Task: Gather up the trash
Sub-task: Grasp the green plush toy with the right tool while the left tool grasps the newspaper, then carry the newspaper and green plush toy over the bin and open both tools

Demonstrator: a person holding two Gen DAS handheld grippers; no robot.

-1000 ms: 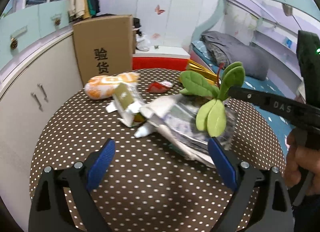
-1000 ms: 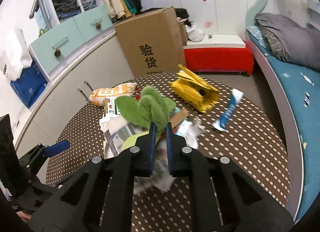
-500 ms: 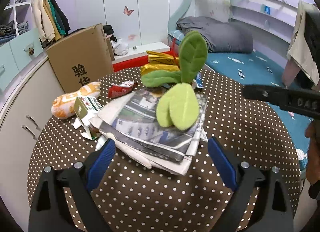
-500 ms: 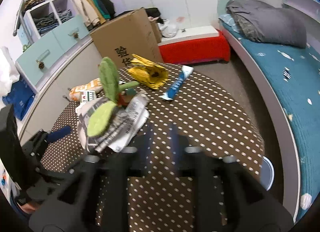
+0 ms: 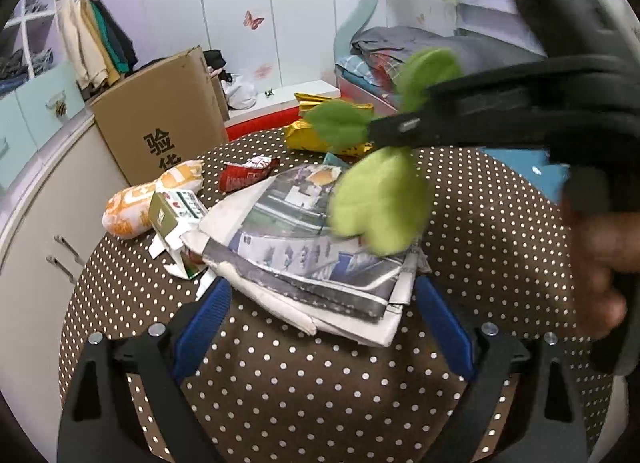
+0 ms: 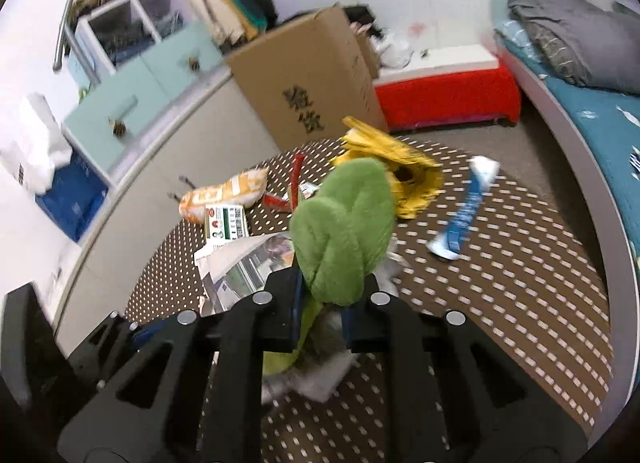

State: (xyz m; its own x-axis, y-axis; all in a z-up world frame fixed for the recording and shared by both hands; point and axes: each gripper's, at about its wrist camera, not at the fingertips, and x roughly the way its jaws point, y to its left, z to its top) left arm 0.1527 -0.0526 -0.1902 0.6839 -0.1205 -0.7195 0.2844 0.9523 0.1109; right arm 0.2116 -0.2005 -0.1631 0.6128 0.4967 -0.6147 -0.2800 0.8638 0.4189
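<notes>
Polka-dot table (image 5: pixel 304 391), left gripper (image 5: pixel 320 327) spread wide before newspaper (image 5: pixel 312 259), right gripper (image 6: pixel 320 315) level, clamping plush leaves (image 6: pixel 344 231)

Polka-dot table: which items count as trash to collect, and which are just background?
Trash:
newspaper
orange snack bag
red wrapper
gold foil bag
blue tube
torn carton

Unclear or background:
green plush leaves, in right gripper
cardboard box
bed
</notes>
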